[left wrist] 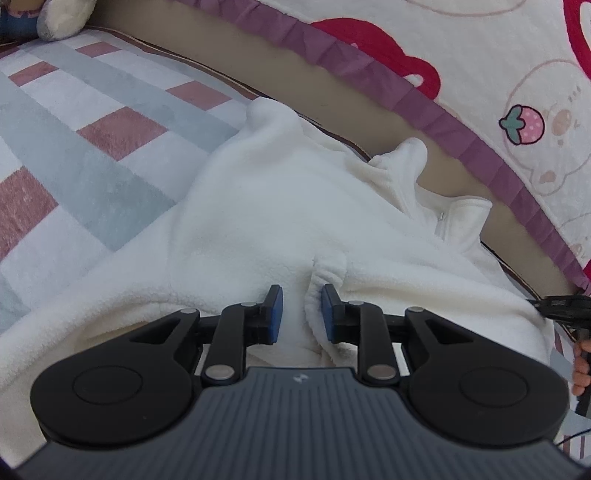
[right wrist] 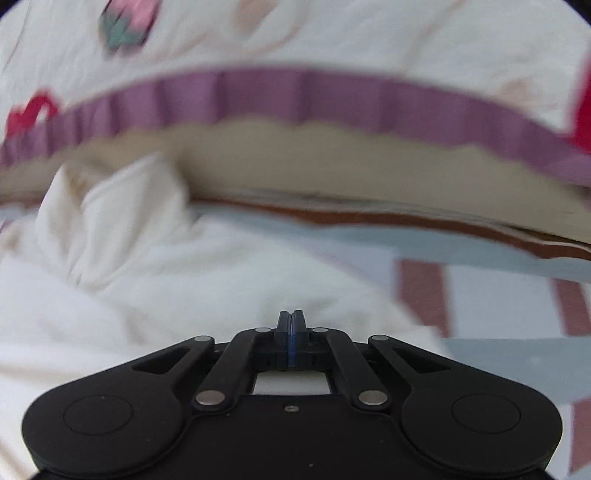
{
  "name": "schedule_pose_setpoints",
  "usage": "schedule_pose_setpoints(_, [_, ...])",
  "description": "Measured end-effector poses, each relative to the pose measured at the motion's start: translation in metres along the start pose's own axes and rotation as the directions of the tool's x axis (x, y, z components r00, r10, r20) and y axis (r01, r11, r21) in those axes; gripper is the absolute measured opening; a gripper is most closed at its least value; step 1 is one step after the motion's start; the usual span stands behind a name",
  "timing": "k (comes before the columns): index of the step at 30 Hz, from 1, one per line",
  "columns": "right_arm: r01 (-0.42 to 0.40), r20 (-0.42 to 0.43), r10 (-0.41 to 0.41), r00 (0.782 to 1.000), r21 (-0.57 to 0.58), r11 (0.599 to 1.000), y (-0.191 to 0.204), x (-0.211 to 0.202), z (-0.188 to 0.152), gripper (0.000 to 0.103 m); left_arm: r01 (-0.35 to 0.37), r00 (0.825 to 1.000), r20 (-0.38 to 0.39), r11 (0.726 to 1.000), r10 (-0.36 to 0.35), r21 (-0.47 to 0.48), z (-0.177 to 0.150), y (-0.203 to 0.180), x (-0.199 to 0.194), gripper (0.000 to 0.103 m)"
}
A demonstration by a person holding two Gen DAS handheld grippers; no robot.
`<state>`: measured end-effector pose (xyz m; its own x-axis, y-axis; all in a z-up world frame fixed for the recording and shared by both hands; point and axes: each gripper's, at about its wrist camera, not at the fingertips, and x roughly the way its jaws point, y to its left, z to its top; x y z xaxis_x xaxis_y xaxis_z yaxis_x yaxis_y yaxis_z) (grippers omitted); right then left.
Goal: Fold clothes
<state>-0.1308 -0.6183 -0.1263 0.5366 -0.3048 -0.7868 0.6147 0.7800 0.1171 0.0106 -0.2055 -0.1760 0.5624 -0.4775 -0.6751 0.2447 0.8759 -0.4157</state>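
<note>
A soft plush rug (left wrist: 92, 155) in a check of pale blue, white and dusty pink covers the floor, its far edge bound in brown and running below a beige bed side (left wrist: 332, 99). Over that side hangs a cream quilt with a pleated purple border and printed strawberries (left wrist: 480, 66). At the rug's far left corner sits part of a white and grey plush toy (left wrist: 62, 18).

The white fleece zip-up garment (left wrist: 258, 192) lies bunched on the rug against its far edge, its collar standing up near the bed side. The left gripper (left wrist: 302, 314) hangs over the garment's near part with its blue-padded fingers (left wrist: 276, 314) slightly apart and a raised fold of fleece between them; whether they pinch it cannot be told. At the right edge of that view a person's fingertips (left wrist: 581, 365) grip a black handle.

The right gripper (right wrist: 291, 325), seen blurred, has its fingers pressed fully together on nothing, above the garment's right edge.
</note>
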Motion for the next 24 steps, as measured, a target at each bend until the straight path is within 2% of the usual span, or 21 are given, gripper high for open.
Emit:
schedule_pose_setpoints(3, [0.016, 0.066, -0.022, 0.998, 0.089, 0.996, -0.024, -0.024, -0.004, 0.0, -0.009, 1.0, -0.004, 1.0, 0.01, 0.009, -0.001, 0.0, 0.0, 0.023])
schedule_pose_setpoints(7, [0.055, 0.111, -0.072, 0.991, 0.142, 0.988, -0.057, -0.07, -0.023, 0.0, -0.058, 0.998, -0.022, 0.997, 0.059, 0.044, 0.005, -0.011, -0.004, 0.027])
schedule_pose_setpoints(9, [0.103, 0.121, -0.123, 0.985, 0.159, 0.982, -0.072, -0.098, -0.043, 0.0, -0.088, 0.996, -0.022, 0.992, 0.09, 0.086, 0.01, -0.019, -0.009, 0.027])
schedule_pose_setpoints(11, [0.189, 0.102, -0.207, 0.973, 0.166, 0.968, -0.084, -0.125, -0.065, 0.0, -0.118, 0.992, -0.015, 0.982, 0.121, 0.147, 0.016, -0.031, -0.015, 0.027])
schedule_pose_setpoints(12, [0.308, 0.05, -0.315, 0.948, 0.119, 0.944, -0.085, -0.132, -0.076, 0.0, -0.137, 0.99, -0.006, 0.973, 0.141, 0.187, 0.021, -0.038, -0.018, 0.027])
schedule_pose_setpoints(13, [0.437, 0.004, -0.437, 0.899, 0.039, 0.899, -0.081, -0.134, -0.088, 0.002, -0.169, 0.985, 0.016, 0.954, 0.17, 0.246, 0.028, -0.049, -0.022, 0.028])
schedule_pose_setpoints(14, [0.533, -0.019, -0.534, 0.846, -0.038, 0.845, -0.075, -0.133, -0.101, 0.004, -0.196, 0.98, 0.04, 0.934, 0.193, 0.3, 0.035, -0.06, -0.025, 0.029])
schedule_pose_setpoints(15, [0.618, -0.034, -0.625, 0.78, -0.117, 0.778, -0.068, -0.133, -0.113, 0.012, -0.199, 0.98, 0.06, 0.921, 0.19, 0.335, 0.044, -0.071, -0.029, 0.032])
schedule_pose_setpoints(16, [0.69, -0.039, -0.708, 0.705, -0.196, 0.697, -0.062, -0.132, -0.125, 0.012, -0.175, 0.985, 0.071, 0.921, 0.16, 0.349, 0.056, -0.082, -0.033, 0.032])
schedule_pose_setpoints(17, [0.684, -0.052, -0.704, 0.708, -0.199, 0.702, -0.057, -0.137, -0.132, 0.013, -0.148, 0.989, 0.078, 0.918, 0.128, 0.369, 0.067, -0.093, -0.036, 0.034])
schedule_pose_setpoints(18, [0.611, -0.071, -0.622, 0.78, -0.132, 0.781, -0.053, -0.148, -0.134, 0.029, -0.112, 0.993, 0.073, 0.907, 0.091, 0.406, 0.079, -0.106, -0.039, 0.036])
schedule_pose_setpoints(19, [0.549, -0.075, -0.555, 0.828, -0.09, 0.831, -0.047, -0.157, -0.136, 0.038, -0.076, 0.997, 0.06, 0.894, 0.055, 0.442, 0.09, -0.12, -0.04, 0.039])
schedule_pose_setpoints(21, [0.476, -0.037, -0.48, 0.876, -0.084, 0.875, -0.03, -0.181, -0.136, 0.039, -0.002, 1.0, 0.004, 0.86, 0.0, 0.511, 0.109, -0.148, -0.036, 0.041])
schedule_pose_setpoints(23, [0.398, 0.004, -0.399, 0.917, -0.08, 0.914, -0.012, -0.206, -0.131, 0.046, 0.041, 0.999, -0.016, 0.835, -0.038, 0.548, 0.124, -0.17, -0.035, 0.038])
schedule_pose_setpoints(24, [0.321, 0.013, -0.321, 0.947, -0.052, 0.946, -0.008, -0.221, -0.129, 0.051, 0.056, 0.998, -0.022, 0.823, -0.052, 0.565, 0.128, -0.179, -0.038, 0.038])
